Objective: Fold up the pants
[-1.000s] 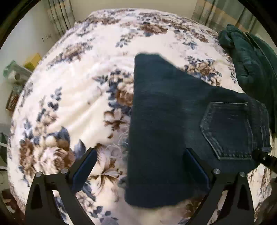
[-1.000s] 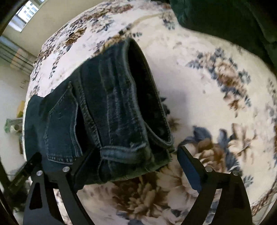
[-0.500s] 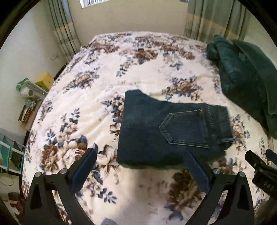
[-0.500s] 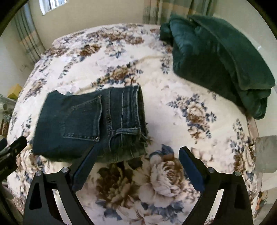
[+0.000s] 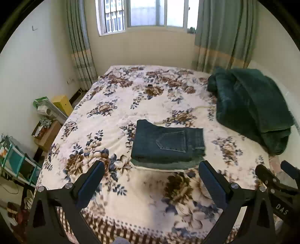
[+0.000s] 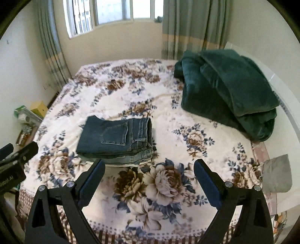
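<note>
Dark blue jeans lie folded in a flat rectangular stack on the floral bedspread, back pocket facing up. They also show in the right wrist view. My left gripper is open and empty, held back above the near part of the bed, short of the jeans. My right gripper is open and empty, to the right of the jeans and nearer the bed's front edge. Neither gripper touches the jeans.
A folded dark green blanket lies at the bed's right side, also in the right wrist view. Shelves and boxes stand left of the bed. A window and curtains are behind. A grey pillow sits at the right edge.
Both grippers have pulled back and up from the jeans, from close over the denim to a wide view of the whole bed. The jeans stay folded where they lay.
</note>
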